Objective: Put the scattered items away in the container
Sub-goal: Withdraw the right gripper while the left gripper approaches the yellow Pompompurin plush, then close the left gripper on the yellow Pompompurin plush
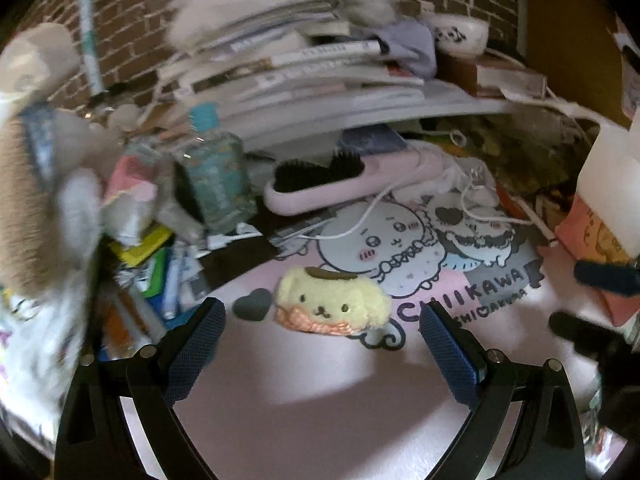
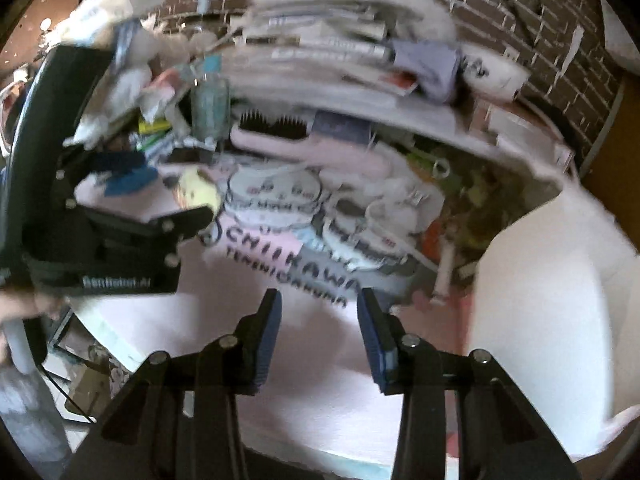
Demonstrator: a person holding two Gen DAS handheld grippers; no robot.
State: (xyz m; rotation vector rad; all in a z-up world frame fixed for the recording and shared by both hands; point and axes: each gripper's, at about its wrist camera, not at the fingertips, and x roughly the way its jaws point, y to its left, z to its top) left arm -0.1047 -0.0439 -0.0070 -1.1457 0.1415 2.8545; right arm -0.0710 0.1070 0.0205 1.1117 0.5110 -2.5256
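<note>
A small yellow dog plush (image 1: 332,300) with a brown beret lies on the pink printed desk mat (image 1: 320,380). My left gripper (image 1: 324,320) is open wide, its blue-padded fingers on either side of the plush and just short of it. In the right wrist view the plush (image 2: 198,194) shows blurred at the left, with the left gripper (image 2: 160,196) beside it. My right gripper (image 2: 318,300) is open over the mat (image 2: 300,340) with nothing between its fingers. A white container (image 2: 552,320) stands at the right, and its white wall (image 1: 612,184) shows in the left wrist view.
A pink hairbrush (image 1: 340,180), a clear bottle with a teal cap (image 1: 216,172), white cables (image 1: 472,216) and loose packets (image 1: 148,264) crowd the back and left of the mat. Stacked books (image 1: 300,68) rest on a shelf above. A brick wall (image 1: 132,24) stands behind.
</note>
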